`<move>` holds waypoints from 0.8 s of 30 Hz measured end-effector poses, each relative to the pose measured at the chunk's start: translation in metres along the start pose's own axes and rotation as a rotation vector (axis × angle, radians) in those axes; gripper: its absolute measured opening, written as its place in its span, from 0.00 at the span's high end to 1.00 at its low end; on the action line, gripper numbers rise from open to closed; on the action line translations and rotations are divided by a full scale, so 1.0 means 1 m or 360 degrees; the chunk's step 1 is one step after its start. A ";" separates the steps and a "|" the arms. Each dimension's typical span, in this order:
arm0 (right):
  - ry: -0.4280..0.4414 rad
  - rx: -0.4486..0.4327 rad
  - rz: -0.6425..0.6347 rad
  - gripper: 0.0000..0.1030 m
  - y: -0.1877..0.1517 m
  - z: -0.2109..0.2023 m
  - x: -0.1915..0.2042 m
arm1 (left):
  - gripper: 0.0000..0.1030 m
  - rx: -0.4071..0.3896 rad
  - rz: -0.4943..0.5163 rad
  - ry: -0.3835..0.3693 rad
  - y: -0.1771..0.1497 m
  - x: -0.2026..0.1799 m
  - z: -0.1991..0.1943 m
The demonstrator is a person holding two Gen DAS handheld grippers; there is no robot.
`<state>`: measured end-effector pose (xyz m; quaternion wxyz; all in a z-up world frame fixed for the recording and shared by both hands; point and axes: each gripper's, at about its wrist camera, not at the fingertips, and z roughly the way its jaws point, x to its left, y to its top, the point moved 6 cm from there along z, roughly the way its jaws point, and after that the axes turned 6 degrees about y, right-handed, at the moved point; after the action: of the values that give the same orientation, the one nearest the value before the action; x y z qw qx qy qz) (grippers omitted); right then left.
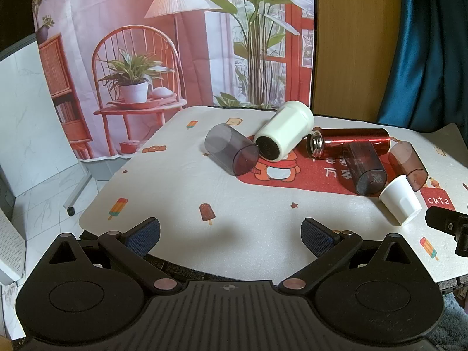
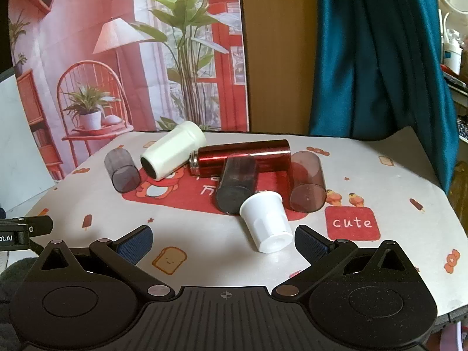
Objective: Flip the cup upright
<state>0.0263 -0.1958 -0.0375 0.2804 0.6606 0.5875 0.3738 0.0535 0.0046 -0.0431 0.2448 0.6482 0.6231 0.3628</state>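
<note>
Holding both grippers' fingers released, we see the white cup (image 2: 267, 223) lying near the bench's front edge, touching a dark tumbler (image 2: 235, 185); grabbing carelessly might roll both.

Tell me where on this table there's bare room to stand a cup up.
Free: the near-left cloth between the left gripper and the smoky cup; also the near-right corner right of the cute patch. Crowded: mid-table, where the cream cup, red bottle and small white cup lie tipped.
</note>
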 end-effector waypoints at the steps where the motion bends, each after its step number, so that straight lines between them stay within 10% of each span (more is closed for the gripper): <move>1: -0.0004 -0.0001 -0.0004 0.00 0.000 0.000 0.000 | 0.00 0.0001 0.0001 0.0001 0.000 0.000 0.000; 24: 0.0013 0.0009 -0.0027 0.00 -0.001 0.001 0.002 | 0.00 0.0005 -0.0006 -0.0016 -0.001 0.000 0.002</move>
<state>0.0265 -0.1933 -0.0381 0.2793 0.6550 0.5952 0.3723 0.0543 0.0051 -0.0452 0.2477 0.6492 0.6236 0.3582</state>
